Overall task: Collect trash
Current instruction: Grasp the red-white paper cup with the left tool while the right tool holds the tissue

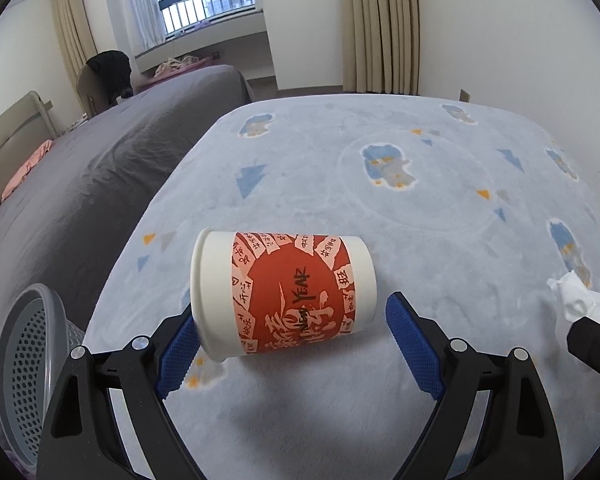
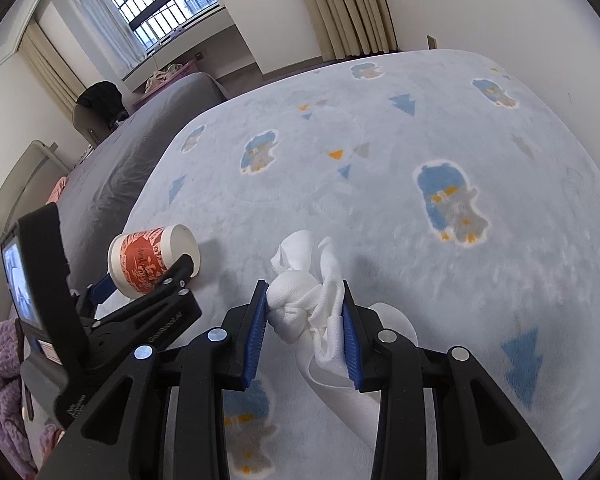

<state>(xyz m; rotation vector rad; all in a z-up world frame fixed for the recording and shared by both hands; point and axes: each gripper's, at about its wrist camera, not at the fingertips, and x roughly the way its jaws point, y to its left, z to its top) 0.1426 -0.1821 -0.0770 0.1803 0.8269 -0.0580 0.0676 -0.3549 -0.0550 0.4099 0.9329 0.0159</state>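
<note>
A red-and-white paper cup [image 1: 288,292] lies sideways between the blue pads of my left gripper [image 1: 296,312], held end to end, rim against the left pad. It hangs above the carpet. In the right wrist view the same cup [image 2: 152,256] and left gripper [image 2: 144,276] show at the left. My right gripper [image 2: 304,300] is shut on a crumpled white tissue [image 2: 308,292], which bulges out ahead of the pads and trails below them. The tissue [image 1: 580,300] also shows at the right edge of the left wrist view.
A grey perforated bin [image 1: 32,360] stands at the lower left beside a grey-covered bed [image 1: 100,168]. A pale blue patterned carpet [image 1: 380,200] covers the floor up to the wall and curtains. A purple fleece sleeve [image 2: 0,380] is at the left edge.
</note>
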